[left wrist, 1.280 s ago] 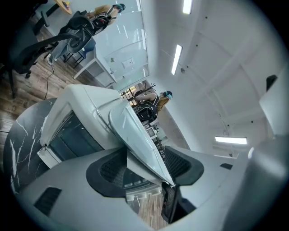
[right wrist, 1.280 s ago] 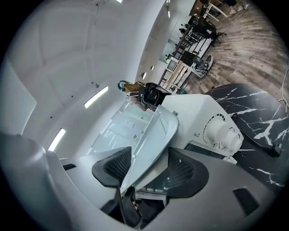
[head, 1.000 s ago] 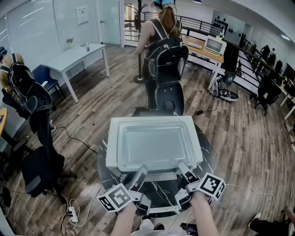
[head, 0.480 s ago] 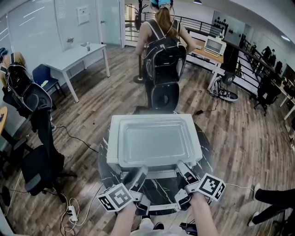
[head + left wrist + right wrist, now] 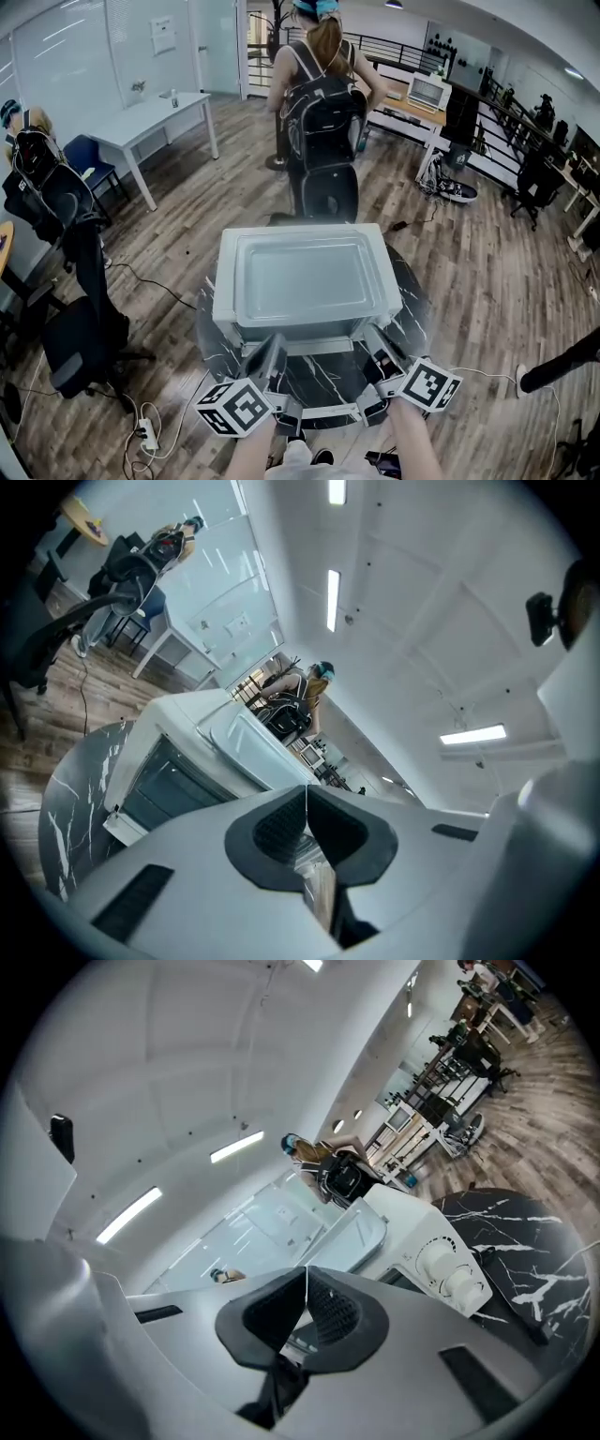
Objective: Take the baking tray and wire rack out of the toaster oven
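Note:
A white toaster oven (image 5: 230,305) stands on a round black marble table (image 5: 414,302). A shallow pale tray (image 5: 298,279) lies on top of it. The glass door (image 5: 161,782) faces me and is closed; the knobs (image 5: 452,1275) show in the right gripper view. No wire rack is in sight. My left gripper (image 5: 274,347) hovers just before the oven's lower left front, my right gripper (image 5: 373,334) before its lower right front. Both have just been closing, and now the pads of the left (image 5: 307,791) and of the right (image 5: 307,1271) meet with nothing between them.
A person with a black backpack (image 5: 321,108) stands just beyond the table. An office chair hung with bags (image 5: 70,253) is at the left, with a white desk (image 5: 155,111) behind it. A power strip and cables (image 5: 145,433) lie on the wood floor.
Both grippers' jaws have gone from wide open to shut on nothing. Both grippers rose a little and rolled. The person behind the table stepped slightly farther away.

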The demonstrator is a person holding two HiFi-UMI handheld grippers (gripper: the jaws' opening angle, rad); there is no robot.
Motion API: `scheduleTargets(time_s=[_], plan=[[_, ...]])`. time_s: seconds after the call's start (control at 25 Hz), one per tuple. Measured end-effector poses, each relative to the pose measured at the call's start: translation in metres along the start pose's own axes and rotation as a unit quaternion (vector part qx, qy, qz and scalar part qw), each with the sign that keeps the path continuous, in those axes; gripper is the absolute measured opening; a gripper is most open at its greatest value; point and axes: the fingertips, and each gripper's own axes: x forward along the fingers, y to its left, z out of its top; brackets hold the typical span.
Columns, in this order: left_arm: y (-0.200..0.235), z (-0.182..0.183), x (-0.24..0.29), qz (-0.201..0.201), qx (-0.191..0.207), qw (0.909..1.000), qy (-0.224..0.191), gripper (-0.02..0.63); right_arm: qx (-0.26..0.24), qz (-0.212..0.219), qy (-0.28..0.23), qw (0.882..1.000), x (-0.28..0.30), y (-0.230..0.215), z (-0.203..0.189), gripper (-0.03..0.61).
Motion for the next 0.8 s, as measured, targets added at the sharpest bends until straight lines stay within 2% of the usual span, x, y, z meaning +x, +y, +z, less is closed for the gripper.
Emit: scheduleTargets(time_s=[0.16, 0.28, 0.4, 0.6, 0.8], plan=[[-0.024, 0.001, -0.01, -0.01, 0.073, 0.9972, -0.008, 0.003, -0.055, 0.011, -0.01, 0.998, -0.019, 0.014, 0.007, 0.002], [-0.045, 0.002, -0.021, -0.016, 0.142, 0.9895, -0.02, 0.002, -0.119, 0.025, -0.013, 0.992, -0.035, 0.03, 0.01, 0.002], [-0.068, -0.001, -0.031, -0.02, 0.196, 0.9799, -0.031, 0.002, -0.16, 0.044, -0.015, 0.986, -0.052, 0.047, 0.014, 0.002], [-0.108, -0.009, -0.058, -0.021, 0.278, 0.9588, -0.052, 0.002, -0.221, 0.062, -0.021, 0.973, -0.09, 0.072, 0.014, 0.002], [-0.144, -0.027, -0.092, -0.016, 0.351, 0.9338, -0.066, 0.002, -0.297, 0.064, -0.02, 0.953, -0.138, 0.086, 0.008, 0.002]])
